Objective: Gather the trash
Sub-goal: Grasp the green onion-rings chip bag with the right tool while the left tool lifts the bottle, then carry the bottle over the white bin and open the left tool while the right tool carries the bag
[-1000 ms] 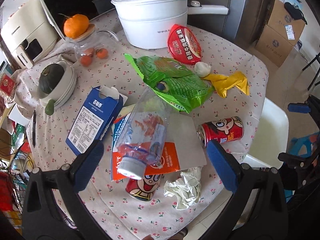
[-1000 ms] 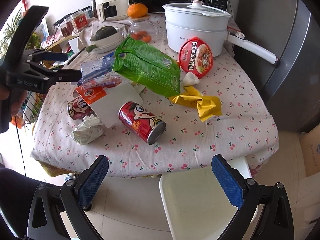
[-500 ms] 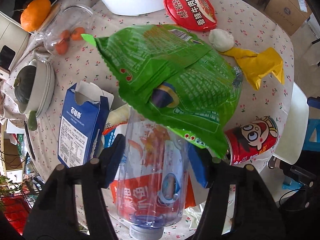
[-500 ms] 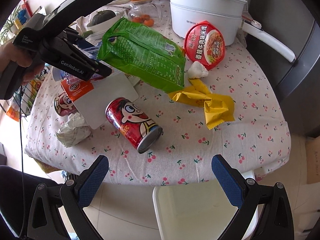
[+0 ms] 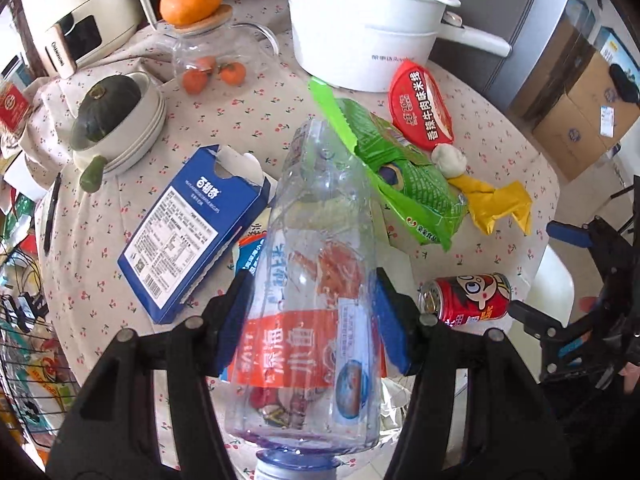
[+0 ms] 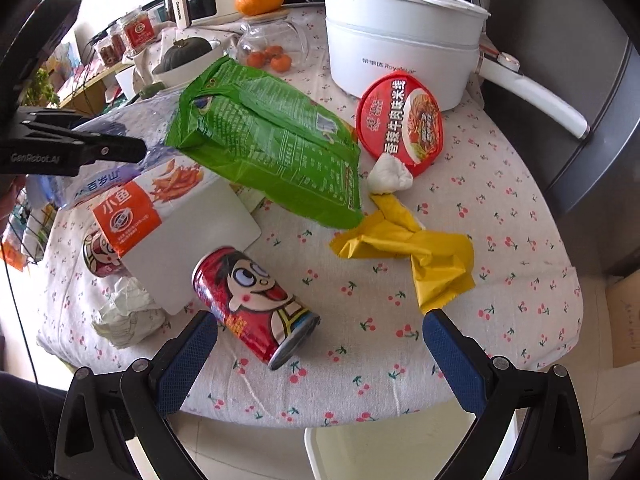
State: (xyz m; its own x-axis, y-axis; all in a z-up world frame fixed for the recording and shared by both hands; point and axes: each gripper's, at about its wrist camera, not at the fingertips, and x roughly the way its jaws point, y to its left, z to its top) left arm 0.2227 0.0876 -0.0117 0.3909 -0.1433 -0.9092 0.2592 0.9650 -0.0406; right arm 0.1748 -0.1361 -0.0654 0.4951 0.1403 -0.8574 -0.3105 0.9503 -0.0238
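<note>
My left gripper point(image 5: 316, 316) is shut on a clear plastic bottle point(image 5: 316, 280) with a blue cap, held above the table; it also shows in the right wrist view point(image 6: 108, 132). My right gripper point(image 6: 320, 348) is open and empty, just in front of a red drink can point(image 6: 256, 300) lying on its side. On the table lie a green snack bag point(image 6: 272, 148), a yellow wrapper point(image 6: 420, 252), a red noodle-cup lid point(image 6: 404, 124), a white paper wad point(image 6: 388, 176), a crumpled tissue point(image 6: 124, 312), an orange packet point(image 6: 132, 216) and a blue carton point(image 5: 192, 228).
A white pot point(image 6: 400, 32) stands at the back of the cherry-print tablecloth point(image 6: 500, 240). A glass jar with an orange on top point(image 5: 200, 48), a bowl with a squash point(image 5: 120, 120) and an appliance point(image 5: 72, 24) stand at the back left. A white chair seat point(image 6: 384, 452) is below the table edge.
My left gripper closed on the bottle and lifted it off the orange packet. My right gripper moved in toward the red can.
</note>
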